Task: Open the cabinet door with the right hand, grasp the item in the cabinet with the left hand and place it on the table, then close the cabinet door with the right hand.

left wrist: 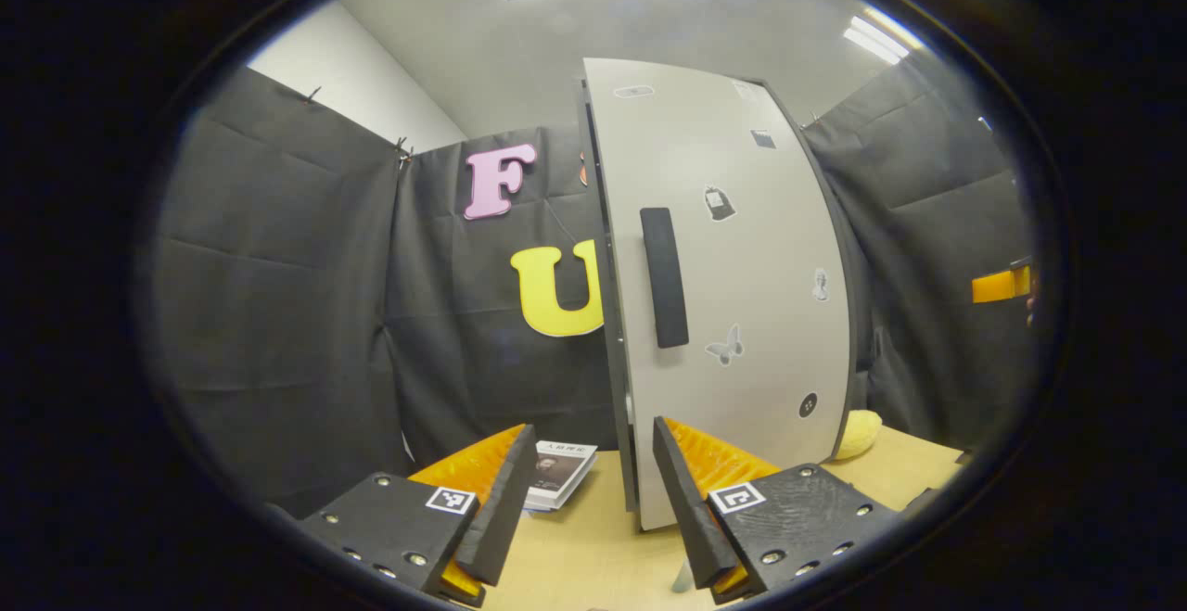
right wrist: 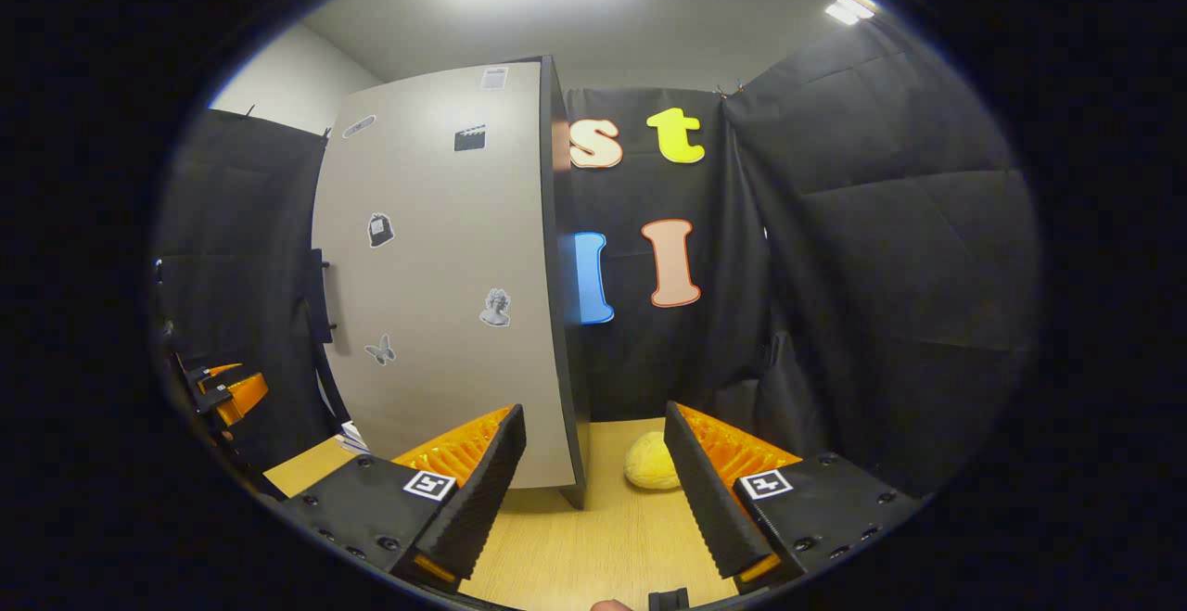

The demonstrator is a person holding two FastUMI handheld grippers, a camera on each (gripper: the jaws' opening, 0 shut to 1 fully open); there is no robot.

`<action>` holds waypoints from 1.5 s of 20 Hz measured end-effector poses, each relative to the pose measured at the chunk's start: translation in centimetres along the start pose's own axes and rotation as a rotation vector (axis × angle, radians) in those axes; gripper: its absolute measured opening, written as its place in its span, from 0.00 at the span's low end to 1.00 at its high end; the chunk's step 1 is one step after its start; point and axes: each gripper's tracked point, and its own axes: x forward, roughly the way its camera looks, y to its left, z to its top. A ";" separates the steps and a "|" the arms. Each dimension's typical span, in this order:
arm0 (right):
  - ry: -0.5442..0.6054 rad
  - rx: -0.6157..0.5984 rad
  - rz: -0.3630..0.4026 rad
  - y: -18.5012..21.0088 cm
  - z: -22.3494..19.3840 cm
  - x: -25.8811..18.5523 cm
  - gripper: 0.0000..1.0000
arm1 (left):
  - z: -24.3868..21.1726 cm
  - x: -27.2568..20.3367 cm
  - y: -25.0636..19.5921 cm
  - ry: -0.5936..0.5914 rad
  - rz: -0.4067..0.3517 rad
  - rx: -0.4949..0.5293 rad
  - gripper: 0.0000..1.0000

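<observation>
A tall cabinet stands on the wooden table (left wrist: 593,546), its grey door (left wrist: 742,314) bearing small stickers and a black vertical handle (left wrist: 664,277). The door lies closed or nearly closed against the cabinet body. My left gripper (left wrist: 593,490) hovers open low in front of the door's handle side, nothing between its fingers. In the right gripper view the same door (right wrist: 445,268) and the black cabinet side (right wrist: 558,296) rise ahead. My right gripper (right wrist: 593,477) is open near the cabinet's corner. A yellow rounded item (right wrist: 652,461) lies on the table beside the cabinet, also seen as a yellow item (left wrist: 858,433).
A book (left wrist: 561,472) lies on the table left of the cabinet. The right gripper's body (left wrist: 1000,286) shows far right in the left gripper view; the left gripper (right wrist: 227,390) shows far left in the right gripper view. Black cloth walls enclose the table.
</observation>
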 end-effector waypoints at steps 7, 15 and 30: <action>-0.020 0.011 0.000 0.5 0.4 -0.1 0.95 | -0.2 0.6 1.4 -0.008 0.000 -0.003 0.75; -0.022 0.010 -0.018 0.9 0.7 -0.3 0.92 | -0.5 1.0 2.0 -0.016 -0.014 -0.022 0.75; -0.026 -0.020 -0.031 2.2 0.7 -1.2 0.92 | -0.9 0.6 3.8 -0.015 -0.011 -0.030 0.75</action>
